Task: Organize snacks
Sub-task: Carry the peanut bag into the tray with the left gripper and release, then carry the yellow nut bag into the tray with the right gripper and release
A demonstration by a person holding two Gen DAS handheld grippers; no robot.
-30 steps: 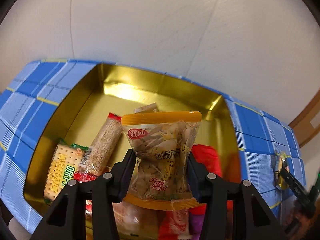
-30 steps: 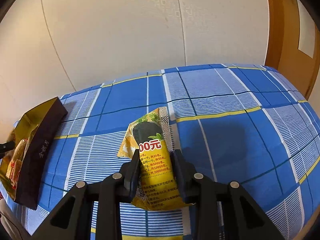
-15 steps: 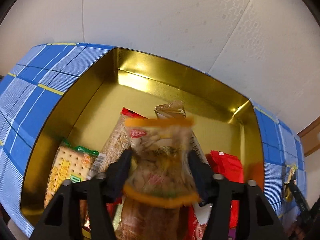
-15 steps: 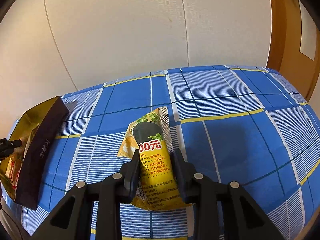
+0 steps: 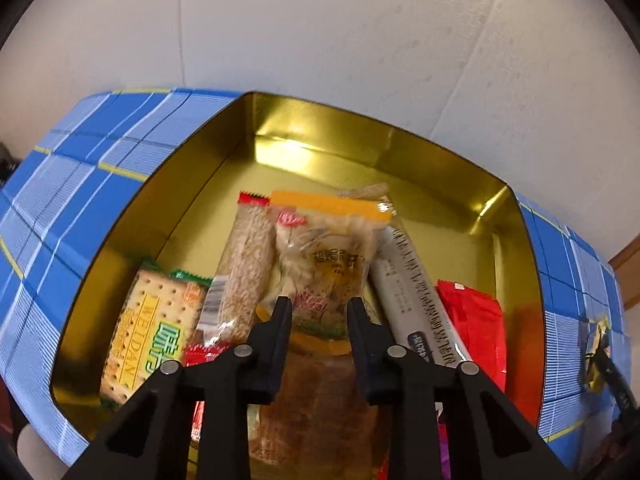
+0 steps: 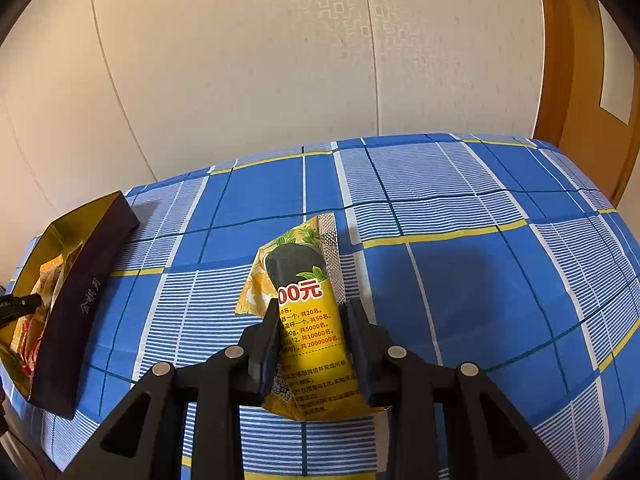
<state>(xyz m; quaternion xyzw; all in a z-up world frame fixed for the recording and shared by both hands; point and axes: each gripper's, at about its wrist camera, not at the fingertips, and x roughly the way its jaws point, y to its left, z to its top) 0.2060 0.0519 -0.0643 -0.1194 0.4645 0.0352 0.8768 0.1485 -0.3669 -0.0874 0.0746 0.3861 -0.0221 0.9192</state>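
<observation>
Gold-lined box [image 5: 420, 152] near left bed edge takes snacks; left gripper [image 5: 320, 312] pinches seed packet [image 5: 324, 256] above pile, ready for dropping. Right gripper [image 6: 310, 320] clamps yellow packet [image 6: 308, 320] mid-bed, waiting.

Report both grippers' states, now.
Left gripper: shut on the seed packet, over the gold box.
Right gripper: shut on the yellow snack packet.
</observation>
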